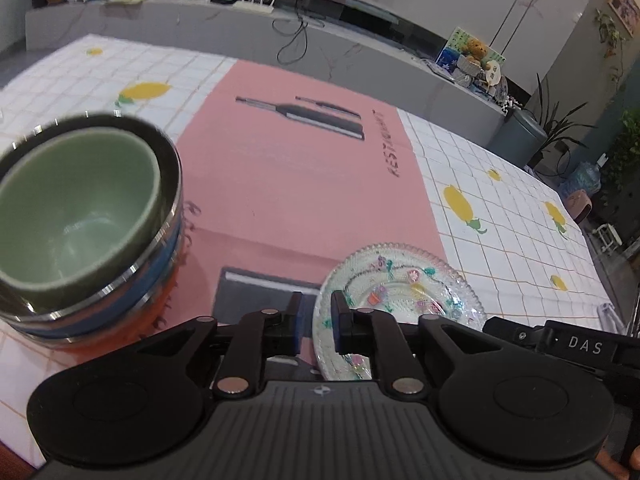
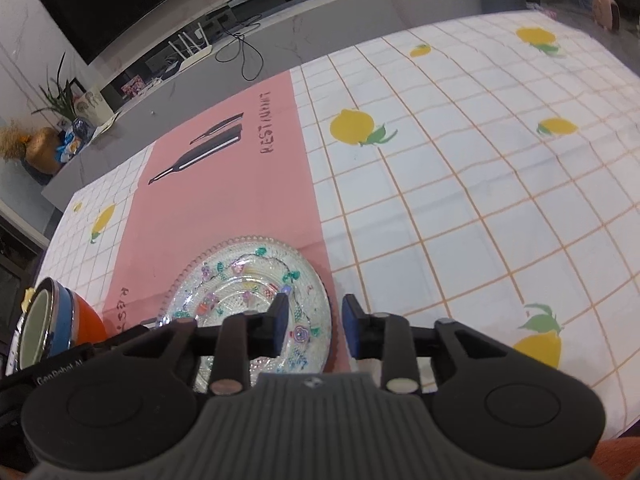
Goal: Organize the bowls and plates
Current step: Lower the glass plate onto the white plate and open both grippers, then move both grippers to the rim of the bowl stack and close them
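Where lemons dot: checked tablecloth (image 2: 480, 184).

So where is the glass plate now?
The glass plate lies on the pink placemat near its right edge, just ahead of both grippers. The stack of bowls stands to its left, apart from it.

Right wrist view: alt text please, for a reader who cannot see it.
The right gripper hangs open over the right rim of a patterned glass plate on a pink placemat. Nested bowls stand at the left edge, on a lemon-print tablecloth.
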The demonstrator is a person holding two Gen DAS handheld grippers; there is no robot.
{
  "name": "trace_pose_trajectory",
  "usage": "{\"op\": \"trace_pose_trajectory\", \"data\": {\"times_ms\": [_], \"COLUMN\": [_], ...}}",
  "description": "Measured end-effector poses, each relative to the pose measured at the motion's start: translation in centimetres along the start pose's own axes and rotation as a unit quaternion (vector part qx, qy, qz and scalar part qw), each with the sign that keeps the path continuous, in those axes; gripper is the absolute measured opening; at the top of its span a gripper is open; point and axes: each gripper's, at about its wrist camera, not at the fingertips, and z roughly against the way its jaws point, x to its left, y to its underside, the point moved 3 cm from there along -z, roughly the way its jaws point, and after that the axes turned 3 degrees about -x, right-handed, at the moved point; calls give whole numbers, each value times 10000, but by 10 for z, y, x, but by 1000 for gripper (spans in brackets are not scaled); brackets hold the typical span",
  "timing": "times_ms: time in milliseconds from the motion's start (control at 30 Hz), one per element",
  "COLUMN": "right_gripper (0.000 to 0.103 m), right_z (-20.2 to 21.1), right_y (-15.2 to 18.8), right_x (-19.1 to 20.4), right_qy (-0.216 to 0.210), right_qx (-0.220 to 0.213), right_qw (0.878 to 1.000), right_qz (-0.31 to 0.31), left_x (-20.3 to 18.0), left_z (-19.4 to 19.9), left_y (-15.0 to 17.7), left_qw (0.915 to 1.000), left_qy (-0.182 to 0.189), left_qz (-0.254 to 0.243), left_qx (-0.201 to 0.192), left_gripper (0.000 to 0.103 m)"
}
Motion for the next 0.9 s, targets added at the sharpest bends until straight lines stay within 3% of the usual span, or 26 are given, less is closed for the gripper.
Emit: {"op": "trace_pose_trajectory", "data": {"times_ms": [233,400,467,533,633,767,900], "right_gripper": [38,53,63,63,71,82,84], "right_z": [9,20,24,28,34,34,24], "right_y": [1,5,7,10,11,9,12], "right_x": [10,23,30,40,62,96,132], "right_qy": [136,120,96,-25,-282,-648,-1015], "right_qx": [-189,-249,-237,-225,-205,-189,53], "right_qw": [9994,9993,9995,9997,9994,9977,9948], "right_qz": [240,249,196,133,77,53,31], "left_x": [-4,-4,-3,0,14,48,98], "left_z": [24,48,59,71,93,110,107], "left_y": [-14,-24,-31,-40,-54,-69,-75], "left_qw": [9984,9962,9950,9938,9911,9869,9886], "left_qy": [107,162,137,11,-216,-727,-697], "left_qz": [-446,-755,-899,-1004,-988,-568,574], "left_qx": [-337,-408,-409,-470,-862,-1322,-1208], "left_gripper": [49,69,73,74,80,84,84]}}
